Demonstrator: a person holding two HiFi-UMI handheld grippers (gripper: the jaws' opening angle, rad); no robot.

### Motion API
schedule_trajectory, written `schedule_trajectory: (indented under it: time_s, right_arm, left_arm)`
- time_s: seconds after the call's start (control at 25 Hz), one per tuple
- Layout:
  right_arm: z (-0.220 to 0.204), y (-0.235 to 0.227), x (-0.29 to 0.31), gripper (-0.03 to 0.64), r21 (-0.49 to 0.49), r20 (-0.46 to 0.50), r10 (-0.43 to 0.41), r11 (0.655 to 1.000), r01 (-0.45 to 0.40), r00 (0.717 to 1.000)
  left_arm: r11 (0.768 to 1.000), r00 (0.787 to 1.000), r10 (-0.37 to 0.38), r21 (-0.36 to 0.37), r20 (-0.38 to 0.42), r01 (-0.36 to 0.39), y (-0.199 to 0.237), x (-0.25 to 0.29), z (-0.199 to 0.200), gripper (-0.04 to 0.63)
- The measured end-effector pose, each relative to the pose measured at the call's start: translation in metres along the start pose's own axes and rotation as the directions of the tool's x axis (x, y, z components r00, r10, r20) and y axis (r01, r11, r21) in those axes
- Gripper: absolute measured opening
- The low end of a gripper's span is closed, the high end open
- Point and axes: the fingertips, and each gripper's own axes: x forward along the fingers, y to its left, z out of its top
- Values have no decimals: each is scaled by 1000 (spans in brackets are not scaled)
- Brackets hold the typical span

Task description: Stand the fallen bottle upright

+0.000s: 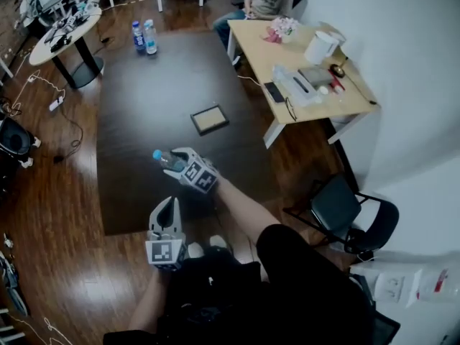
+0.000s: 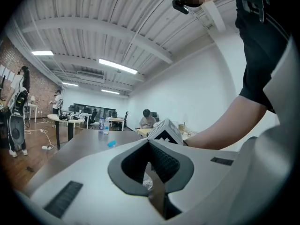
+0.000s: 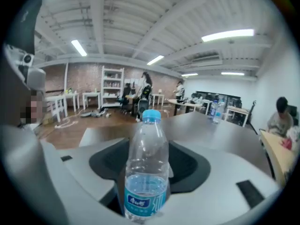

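A clear plastic bottle with a blue cap, a blue label and a little water is held above the near part of the dark table. My right gripper is shut on its lower body. In the right gripper view the bottle rises between the jaws of the right gripper, cap pointing away. The left gripper hangs near the table's front edge, shut and holding nothing. In the left gripper view the left gripper fills the foreground, and the bottle's blue cap shows beyond it.
Two upright bottles stand at the table's far end and a flat framed board lies mid-table. A cluttered wooden desk with a seated person is on the right, a black chair nearer, and a round table at far left.
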Motion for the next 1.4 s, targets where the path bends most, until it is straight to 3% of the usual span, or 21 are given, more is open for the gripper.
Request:
schedule_trajectory:
  time_s: [0.16,0.44,0.64,0.72,0.84,1.0,1.4]
  right_arm:
    - [11,-29,-25,291,153,166,-168,978,143,972]
    - [1,-46,-37,293,261,293,-364,920,293,884]
    - [5,-55,-46,293,236,424,-472,881,410,773]
    - [1,-48,-46,293,204,456,-477,878,433,751]
    - [-3,-32,-48,298,158,493,-459,883,442,739]
    - [-7,-23,-52,307,175,489,-463,882,437,739]
    - [0,-12,-86,314,217,429,-464,886,409,775]
  left_arm:
    - [1000,1000,-12,16,25,11,-5,10,4,-2]
    - [1000,996,24,-6,81,-23,2,24,6,-2]
    - [999,996,35,-14,81,-34,-3,29,-5,-2]
    - [999,996,47,-23,82,-45,0,27,-12,-2]
    - [998,994,63,-32,92,-60,6,23,-19,-2]
    - [997,993,66,-34,94,-63,7,20,-23,-2]
    - [997,995,69,-28,71,-67,1,12,1,-2]
